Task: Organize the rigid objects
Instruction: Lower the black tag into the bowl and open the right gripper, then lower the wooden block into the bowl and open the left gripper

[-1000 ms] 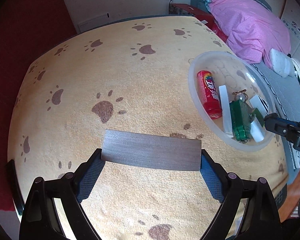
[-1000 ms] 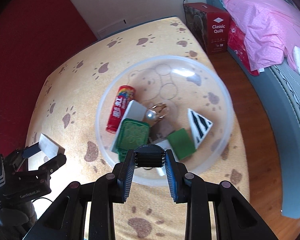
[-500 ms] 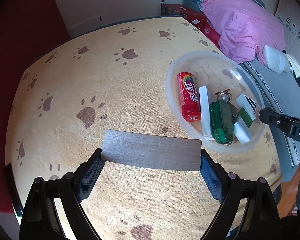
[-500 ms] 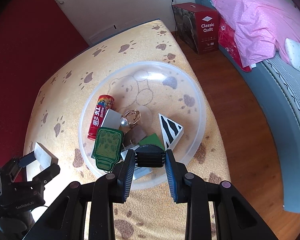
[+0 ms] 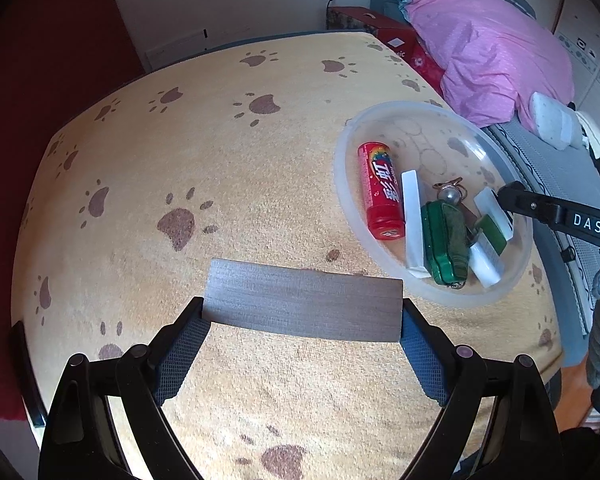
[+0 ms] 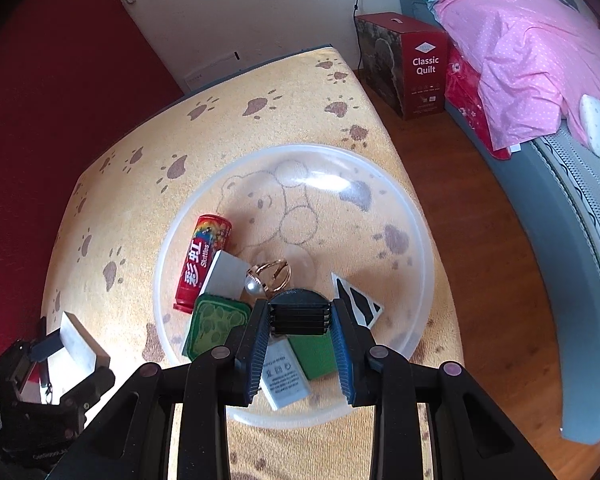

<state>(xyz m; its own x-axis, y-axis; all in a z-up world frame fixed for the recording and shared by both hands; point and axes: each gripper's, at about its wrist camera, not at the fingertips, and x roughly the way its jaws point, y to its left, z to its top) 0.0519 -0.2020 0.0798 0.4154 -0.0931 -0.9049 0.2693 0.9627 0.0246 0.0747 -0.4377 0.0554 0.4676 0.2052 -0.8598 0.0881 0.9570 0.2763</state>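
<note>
My left gripper (image 5: 302,320) is shut on a flat grey block (image 5: 302,304), held crosswise above the paw-print cloth, left of the clear plastic bowl (image 5: 342,168). It also shows at the lower left in the right wrist view (image 6: 78,342). My right gripper (image 6: 299,316) is shut on a black ridged round disc (image 6: 299,312) above the near side of the bowl (image 6: 420,264). The bowl holds a red Skittles tube (image 6: 202,260), a green tin (image 6: 214,326), a white block (image 6: 228,274), a pearl ring (image 6: 268,276), a striped triangle (image 6: 360,306), a green block and a white label piece.
The yellow paw-print cloth (image 5: 180,152) covers the table, whose right edge runs just past the bowl. A red "Classic Quilt" box (image 6: 416,64) stands on the wooden floor. A grey bed with a pink cover (image 6: 532,44) lies to the right.
The right gripper has moved back over the bowl's near side with the disc. The left gripper keeps the grey block; its view has drifted, with the bowl now a little nearer.
</note>
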